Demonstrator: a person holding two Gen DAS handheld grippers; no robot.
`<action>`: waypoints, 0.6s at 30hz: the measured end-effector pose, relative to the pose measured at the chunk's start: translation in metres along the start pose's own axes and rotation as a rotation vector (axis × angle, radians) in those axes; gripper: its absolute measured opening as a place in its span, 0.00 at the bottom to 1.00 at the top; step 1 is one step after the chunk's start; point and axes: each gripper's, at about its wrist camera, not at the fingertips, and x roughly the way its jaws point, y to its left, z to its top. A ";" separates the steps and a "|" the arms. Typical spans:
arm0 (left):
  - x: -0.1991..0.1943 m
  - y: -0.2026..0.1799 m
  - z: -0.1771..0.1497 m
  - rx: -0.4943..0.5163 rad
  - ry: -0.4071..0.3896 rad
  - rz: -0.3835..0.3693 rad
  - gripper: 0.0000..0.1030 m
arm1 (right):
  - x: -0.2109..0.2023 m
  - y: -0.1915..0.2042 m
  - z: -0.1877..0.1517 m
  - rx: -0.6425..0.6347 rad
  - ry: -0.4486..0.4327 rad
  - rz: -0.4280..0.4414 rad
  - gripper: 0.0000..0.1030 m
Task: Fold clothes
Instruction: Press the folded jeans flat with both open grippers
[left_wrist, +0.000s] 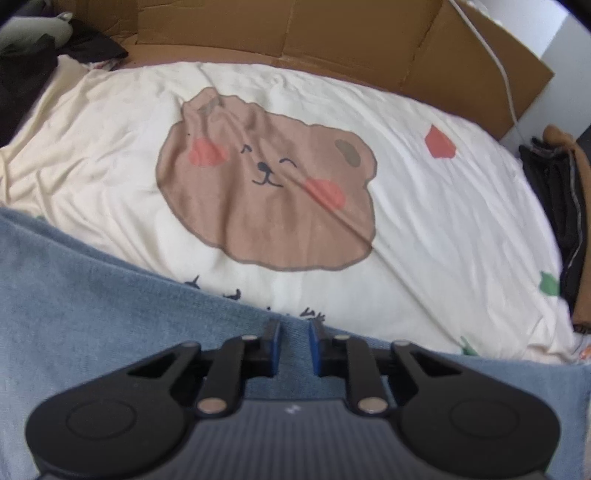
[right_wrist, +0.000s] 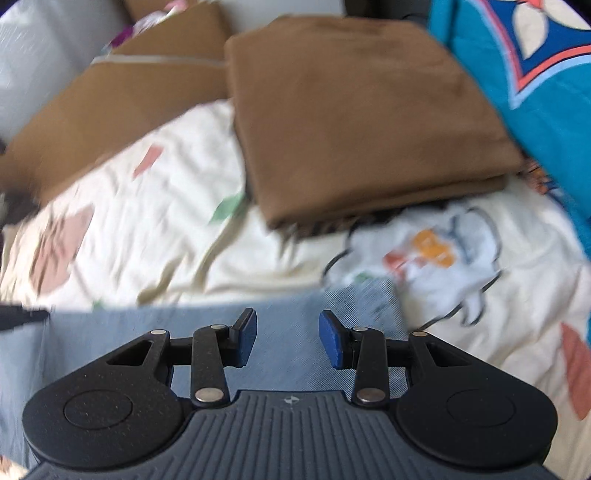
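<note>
A light blue denim garment (left_wrist: 92, 295) lies across the near side of the bed. My left gripper (left_wrist: 294, 328) sits at its far edge with the jaws drawn close, a thick fold of denim pinched between the blue pads (left_wrist: 275, 350). The same denim garment (right_wrist: 288, 332) spreads under my right gripper (right_wrist: 288, 325), which is open with a wide gap and nothing between its fingers. The right wrist view is smeared by motion.
A cream bedsheet (left_wrist: 443, 221) printed with a brown bear face (left_wrist: 266, 192) covers the bed. Folded brown cloth (right_wrist: 362, 122) rests ahead of the right gripper, a teal patterned quilt (right_wrist: 535, 74) beside it. Cardboard (left_wrist: 295, 26) lines the far edge; dark clothes (left_wrist: 561, 221) are piled at the right.
</note>
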 end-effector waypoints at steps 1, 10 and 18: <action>-0.007 0.007 0.000 -0.033 -0.007 -0.007 0.17 | 0.003 0.004 -0.004 -0.010 0.011 0.004 0.43; -0.056 0.077 0.002 -0.080 -0.071 0.096 0.18 | 0.016 0.003 -0.011 0.039 0.066 -0.004 0.45; -0.058 0.116 -0.003 0.095 -0.057 0.201 0.20 | 0.023 0.017 -0.015 -0.048 0.096 -0.008 0.46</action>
